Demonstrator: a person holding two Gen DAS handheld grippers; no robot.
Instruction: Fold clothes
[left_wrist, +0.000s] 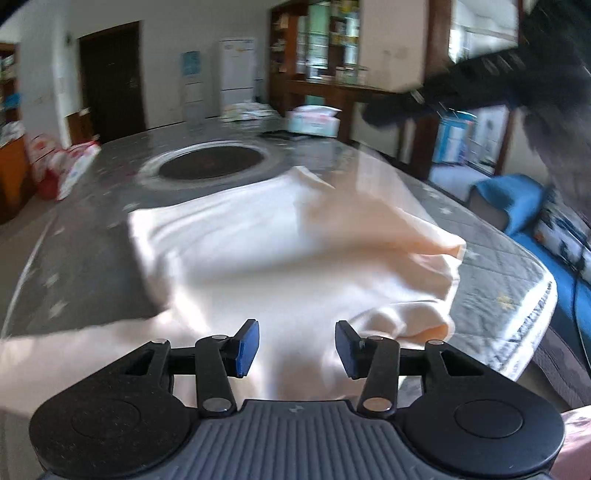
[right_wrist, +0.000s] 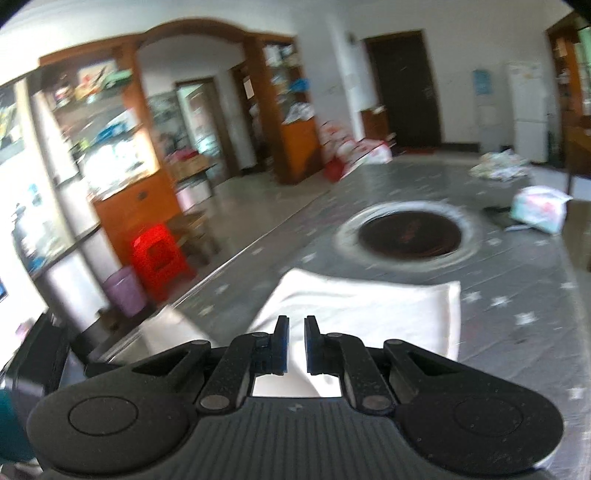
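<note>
A pale cream garment (left_wrist: 280, 251) lies spread on the grey quilted table cover (left_wrist: 85, 280), with a peach fold bunched at its right side. My left gripper (left_wrist: 297, 328) hovers over its near edge, blue pads (left_wrist: 247, 347) apart and nothing pressed between them. In the right wrist view the same garment (right_wrist: 369, 310) shows as a flat white rectangle ahead. My right gripper (right_wrist: 295, 321) is above its near part, jaws nearly together with only a thin slit and no cloth caught in it. A dark blurred arm (left_wrist: 535, 66) crosses the upper right of the left wrist view.
A round dark inset (left_wrist: 212, 162) sits in the table beyond the garment. A tissue pack (right_wrist: 539, 210) lies at the far right. The table's right edge (left_wrist: 532, 321) drops toward blue seating (left_wrist: 517, 199). A red stool (right_wrist: 159, 254) and purple bin (right_wrist: 123, 291) stand on the floor at left.
</note>
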